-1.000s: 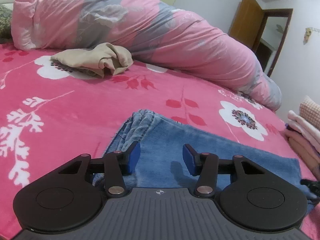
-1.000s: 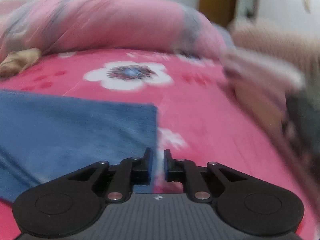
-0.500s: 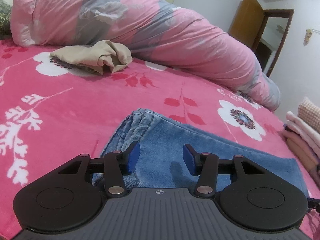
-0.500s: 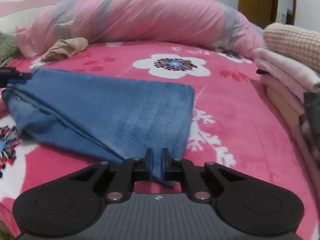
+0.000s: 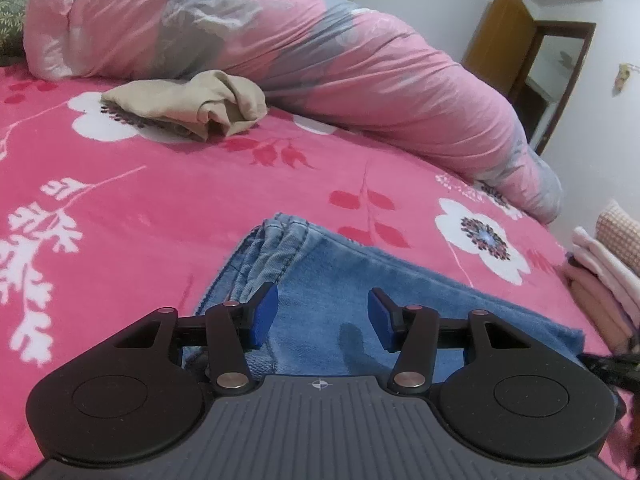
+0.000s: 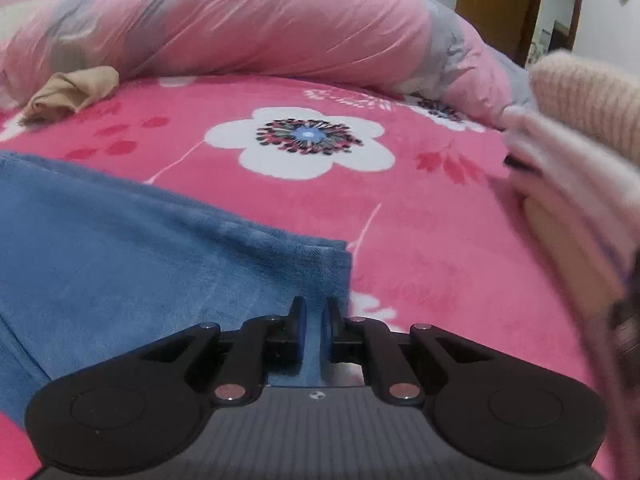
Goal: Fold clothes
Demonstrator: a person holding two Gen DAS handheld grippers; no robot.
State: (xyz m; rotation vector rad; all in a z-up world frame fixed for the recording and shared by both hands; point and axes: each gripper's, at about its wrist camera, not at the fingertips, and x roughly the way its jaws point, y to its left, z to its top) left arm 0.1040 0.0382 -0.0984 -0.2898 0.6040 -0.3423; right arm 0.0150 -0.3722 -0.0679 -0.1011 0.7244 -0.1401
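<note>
Pink floral bedspread [image 5: 168,208] carries the blue jeans [image 5: 360,292], laid flat and part-folded, waistband end towards the left gripper [image 5: 322,316], hem corner at the right. Folded stack [image 6: 576,184] lies near the hem side. Right gripper [image 6: 314,332] is clenched on the hem corner; left gripper hangs released over the denim, nothing between its pads. Risks, as judged: with only one corner pinned, a pull may drag the whole garment askew; thick fabric may slip from the pads; hem could brush the stack.
</note>
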